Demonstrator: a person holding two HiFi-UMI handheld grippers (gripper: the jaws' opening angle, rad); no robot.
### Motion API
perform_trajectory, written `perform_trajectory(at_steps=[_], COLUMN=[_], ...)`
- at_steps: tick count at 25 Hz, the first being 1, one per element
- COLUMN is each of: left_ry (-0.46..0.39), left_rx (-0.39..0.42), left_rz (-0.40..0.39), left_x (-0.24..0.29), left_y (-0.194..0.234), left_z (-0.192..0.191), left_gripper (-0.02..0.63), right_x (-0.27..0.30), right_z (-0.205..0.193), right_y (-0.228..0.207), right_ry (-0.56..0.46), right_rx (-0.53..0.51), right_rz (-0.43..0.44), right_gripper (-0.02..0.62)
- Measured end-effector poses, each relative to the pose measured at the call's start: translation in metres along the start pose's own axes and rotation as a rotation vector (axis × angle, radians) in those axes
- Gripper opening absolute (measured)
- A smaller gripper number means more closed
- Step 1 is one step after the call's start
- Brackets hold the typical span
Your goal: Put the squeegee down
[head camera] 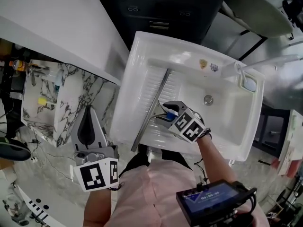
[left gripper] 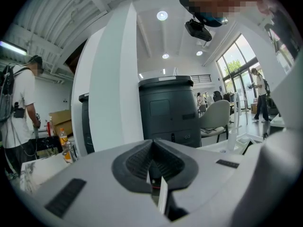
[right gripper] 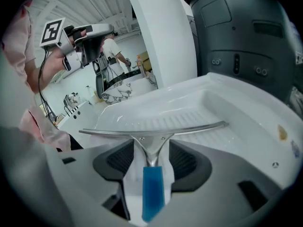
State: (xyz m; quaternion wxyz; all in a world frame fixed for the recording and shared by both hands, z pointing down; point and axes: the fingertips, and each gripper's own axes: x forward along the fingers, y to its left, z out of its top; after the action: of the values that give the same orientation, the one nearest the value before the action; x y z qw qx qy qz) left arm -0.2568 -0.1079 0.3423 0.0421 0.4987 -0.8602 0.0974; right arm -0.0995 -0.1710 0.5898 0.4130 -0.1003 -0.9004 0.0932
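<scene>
Down at the white sink, our right gripper has its jaws spread wide. The squeegee lies across the sink's ribbed part, its blue handle between the pads, touching neither. Our left gripper, off to the side, is closed on nothing.

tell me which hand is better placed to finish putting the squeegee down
Right. The right gripper has its fingers apart around the squeegee handle, blade lying on the sink drainboard; it likely just backs away. The left gripper is shut, empty, beside the sink.
</scene>
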Motion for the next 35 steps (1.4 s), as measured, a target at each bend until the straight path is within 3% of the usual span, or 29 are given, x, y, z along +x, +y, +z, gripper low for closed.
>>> perform_trajectory(at_steps=[7,14,19,28,35], left_ry=[-0.072,-0.200,-0.300,-0.387,-0.399], left_rx=[-0.014,-0.018,-0.022,-0.030,-0.042], left_rz=[-0.048,-0.140,-0.195,-0.296,-0.327], left_x=[-0.011,-0.031,-0.042,-0.064,-0.070], left_y=[-0.006,-0.020,-0.023,-0.045,-0.053], left_z=[0.023,0.065,0.096,0.124,0.127], left_gripper=[0.009,0.009,0.009,0.009,0.009], right_x=[-0.053,-0.146,-0.200,-0.254,-0.270], right_z=[0.057,0.135,0.169,0.178,0.174], right_y=[0.003,0.008,0.034,0.070,0.077], right_ry=[-0.178,-0.527,-0.691,-0.812,-0.829], right_rx=[0.013,0.112,0.068,0.022,0.017], right_rz=[-0.112,-0.396,-0.558,-0.727,-0.781], right_gripper=[0.239,0.225,0.164,0.012,0.002])
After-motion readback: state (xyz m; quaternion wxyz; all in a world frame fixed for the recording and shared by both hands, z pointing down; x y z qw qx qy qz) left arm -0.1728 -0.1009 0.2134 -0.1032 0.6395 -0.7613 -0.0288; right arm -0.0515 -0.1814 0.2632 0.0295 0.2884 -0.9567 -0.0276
